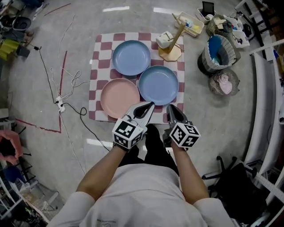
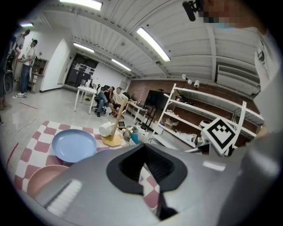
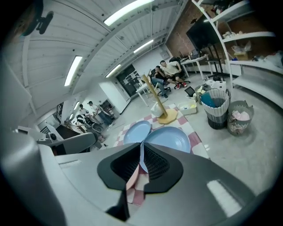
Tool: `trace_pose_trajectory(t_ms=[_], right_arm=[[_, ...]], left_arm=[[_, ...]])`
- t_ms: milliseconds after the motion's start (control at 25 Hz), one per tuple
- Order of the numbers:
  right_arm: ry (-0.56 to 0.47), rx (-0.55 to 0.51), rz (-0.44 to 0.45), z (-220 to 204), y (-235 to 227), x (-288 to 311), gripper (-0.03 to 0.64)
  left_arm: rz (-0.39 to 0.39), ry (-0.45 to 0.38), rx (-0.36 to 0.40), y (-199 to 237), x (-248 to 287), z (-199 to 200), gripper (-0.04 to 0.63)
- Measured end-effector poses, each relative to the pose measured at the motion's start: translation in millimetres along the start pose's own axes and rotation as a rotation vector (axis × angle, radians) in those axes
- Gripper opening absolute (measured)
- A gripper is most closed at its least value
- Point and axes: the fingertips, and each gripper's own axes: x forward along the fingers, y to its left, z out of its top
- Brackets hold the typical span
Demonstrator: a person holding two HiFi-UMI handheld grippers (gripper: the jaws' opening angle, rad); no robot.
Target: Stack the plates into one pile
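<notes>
Lying flat, face up and unstacked on the checkered cloth [image 1: 98, 73] are the pink plate [image 1: 120, 97], the far blue plate [image 1: 131, 57] and the near blue plate [image 1: 158, 84], close together. The left gripper [image 1: 150, 104] and the right gripper [image 1: 170, 107] hover at the cloth's near edge, both with jaws closed and empty.

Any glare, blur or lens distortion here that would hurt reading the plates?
Head view: even light; pink plate, far blue plate and near blue plate sharp; lamp glare streaks the floor; edges bow. Left gripper view: dark round vignette, left gripper soft up close, room beyond sharp. Right gripper view: same vignette, bright ceiling lamps.
</notes>
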Motion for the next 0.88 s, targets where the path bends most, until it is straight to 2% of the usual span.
trace_pose_trajectory(t_ms=[280, 360, 480, 880], right_arm=[[0.117, 0.087, -0.08, -29, -63, 34, 0.021], [0.15, 0.113, -0.101, -39, -78, 43, 0.049], [0.187, 0.155, -0.128, -53, -99, 54, 0.052], [0.253, 0.35, -0.181, -82, -141, 88, 0.077]], left_arm=[[-0.018, 0.099, -0.013, 3, 47, -36, 0.006], [-0.025, 0.126, -0.015, 4, 58, -46, 0.006], [-0.032, 0.162, -0.024, 6, 71, -60, 0.006], [-0.038, 0.232, -0.053, 11, 98, -89, 0.006]])
